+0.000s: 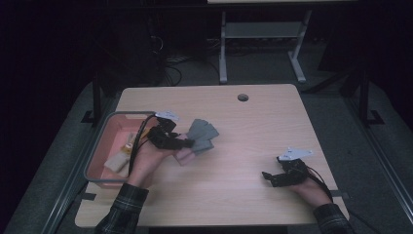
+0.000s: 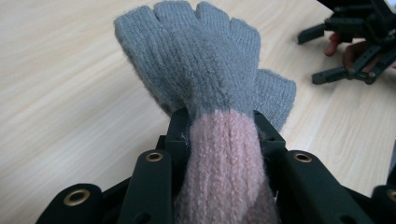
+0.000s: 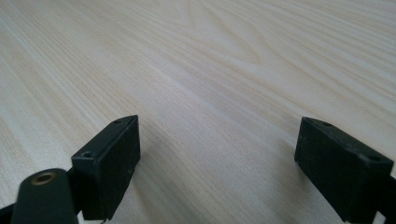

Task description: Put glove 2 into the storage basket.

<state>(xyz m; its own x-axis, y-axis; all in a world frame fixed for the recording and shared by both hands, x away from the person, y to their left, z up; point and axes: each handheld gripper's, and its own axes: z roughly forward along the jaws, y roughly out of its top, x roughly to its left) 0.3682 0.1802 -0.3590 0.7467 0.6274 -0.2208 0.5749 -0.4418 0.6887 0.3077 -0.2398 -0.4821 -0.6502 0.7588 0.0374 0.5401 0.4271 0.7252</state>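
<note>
The room is dark; a light wooden table (image 1: 253,141) stands lit in the middle, with the legs of a second desk behind it.

High view: a grey-rimmed pink tray (image 1: 100,148) sits at the table's left edge and holds a few small pale items, too small to identify. Just to its right, the left gripper (image 1: 187,143) holds a glove (image 1: 202,134) by its pink cuff, with the grey finger part fanned out over the table beside the tray. The right gripper (image 1: 271,178) rests low near the table's right front, well apart from the glove.

Left gripper view: the glove is a fingerless knit type, grey (image 2: 201,60) above and pink at the cuff. The cuff is clamped between the two jaws. The grey part stands upright ahead of them, above the table surface. The right gripper (image 2: 322,53) appears at the upper right, jaws spread.

Right gripper view: the right gripper (image 3: 217,151) has its jaws wide apart, with nothing but bare wood between them.

Step in hand, as judged: the glove is in transit between tray and table. The next move calls for lowering the glove flat onto bare wood, then releasing the cuff. The free gripper is available to pin or straighten the fabric.
</note>
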